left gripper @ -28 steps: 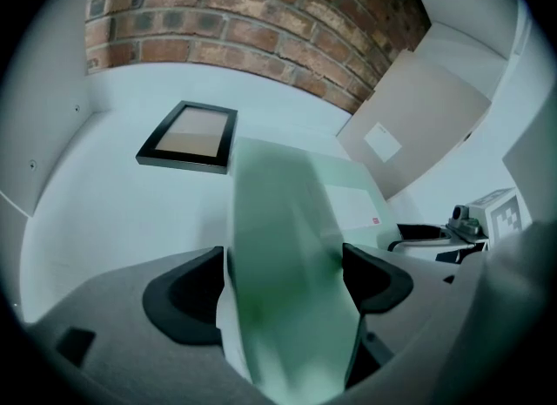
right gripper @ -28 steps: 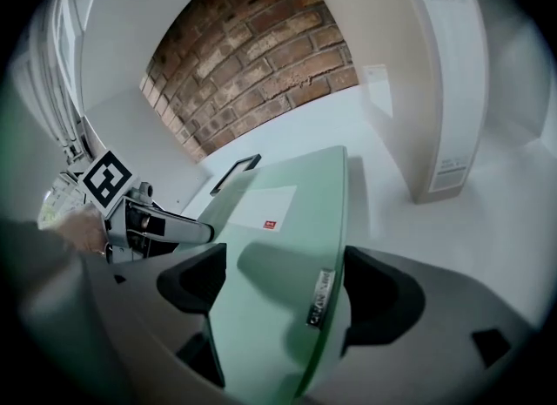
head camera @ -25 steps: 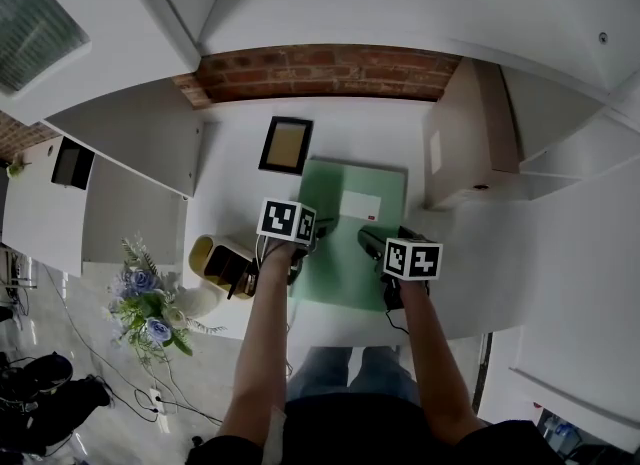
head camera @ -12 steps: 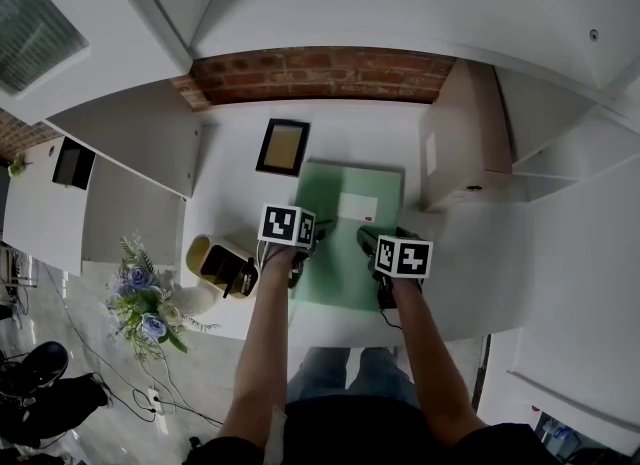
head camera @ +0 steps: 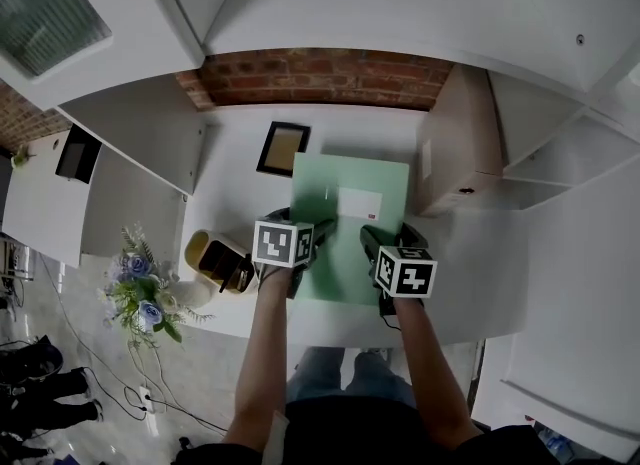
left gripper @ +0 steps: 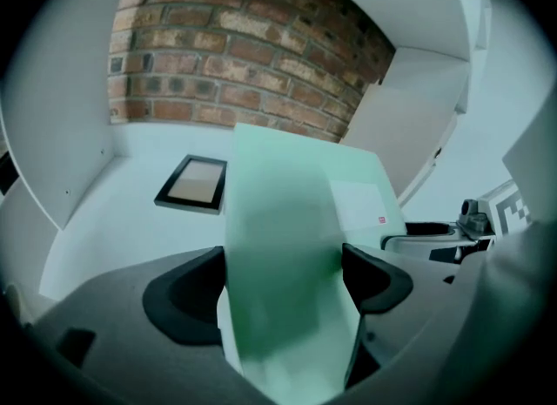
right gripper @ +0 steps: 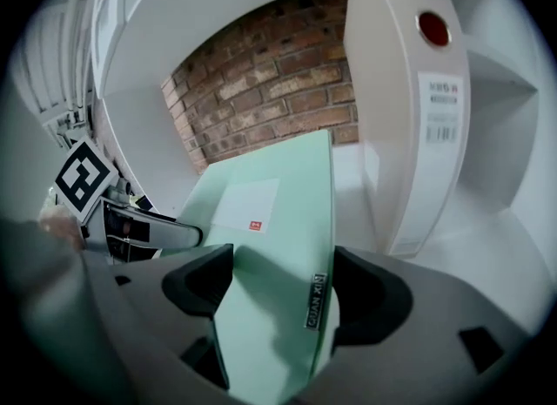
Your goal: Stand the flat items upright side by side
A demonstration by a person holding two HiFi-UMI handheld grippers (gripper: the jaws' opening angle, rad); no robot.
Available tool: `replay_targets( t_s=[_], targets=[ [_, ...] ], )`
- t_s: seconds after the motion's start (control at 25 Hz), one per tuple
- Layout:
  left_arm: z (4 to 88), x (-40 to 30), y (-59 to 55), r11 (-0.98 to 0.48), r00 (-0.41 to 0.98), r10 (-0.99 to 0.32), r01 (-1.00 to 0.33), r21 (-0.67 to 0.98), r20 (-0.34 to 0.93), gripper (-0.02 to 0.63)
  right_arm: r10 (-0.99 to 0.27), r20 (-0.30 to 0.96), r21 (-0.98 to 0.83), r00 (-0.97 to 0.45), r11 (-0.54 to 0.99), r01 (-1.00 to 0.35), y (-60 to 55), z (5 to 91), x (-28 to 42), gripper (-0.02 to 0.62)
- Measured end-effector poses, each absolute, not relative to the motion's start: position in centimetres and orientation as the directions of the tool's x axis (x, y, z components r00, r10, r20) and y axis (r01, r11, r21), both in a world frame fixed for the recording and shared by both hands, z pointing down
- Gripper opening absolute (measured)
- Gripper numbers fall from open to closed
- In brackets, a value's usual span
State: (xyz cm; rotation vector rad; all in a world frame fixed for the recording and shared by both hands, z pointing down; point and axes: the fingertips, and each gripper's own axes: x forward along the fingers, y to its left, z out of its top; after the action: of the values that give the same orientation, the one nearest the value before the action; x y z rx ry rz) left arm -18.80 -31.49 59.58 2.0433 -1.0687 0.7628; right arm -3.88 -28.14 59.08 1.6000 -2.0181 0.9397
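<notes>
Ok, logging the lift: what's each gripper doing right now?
Left gripper: closed on the green folder.
Right gripper: jaws just closed further, gripping the same folder.

The camera on my head looks steeply down from high above the white tabletop (head camera: 235, 188), toward the brick wall (head camera: 320, 73) at its far side. Each gripper camera sits very close behind my fingers (left gripper: 187, 294) and looks along them, forward and somewhat downward. All three views share the green folder (head camera: 325, 193) and the brick wall behind it.
</notes>
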Motion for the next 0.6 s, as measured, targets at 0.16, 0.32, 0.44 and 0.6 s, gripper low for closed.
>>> replay_targets(
  t_s=[0.16,0.32,0.44,0.6],
  targets=[
    [55.6,-18.9,-31.4,-0.432,0.486,-0.549,-0.861,0.267,0.680,0.391,-0.773,0.581,-0.185,-0.255,0.180,-0.966,-28.6,54.8,-3.9,0.348],
    [51.9,-19.1,-31.3,-0.439,0.485,-0.640,-0.867,0.234,0.597,0.390,-0.843,0.471,-0.104,-0.261,0.240,-0.965,-28.9,50.6,-4.1,0.342],
    [49.6,-19.1,-31.2,-0.446,0.486,-0.696,-0.869,0.213,0.529,0.391,-0.883,0.386,-0.050,-0.266,0.268,-0.962,-28.7,48.1,-4.1,0.339],
    [47.5,-19.0,-30.6,-0.465,0.484,-0.765,-0.872,0.155,0.425,0.391,-0.926,0.260,0.006,-0.273,0.284,-0.959,-28.0,46.2,-4.1,0.337]
  ],
)
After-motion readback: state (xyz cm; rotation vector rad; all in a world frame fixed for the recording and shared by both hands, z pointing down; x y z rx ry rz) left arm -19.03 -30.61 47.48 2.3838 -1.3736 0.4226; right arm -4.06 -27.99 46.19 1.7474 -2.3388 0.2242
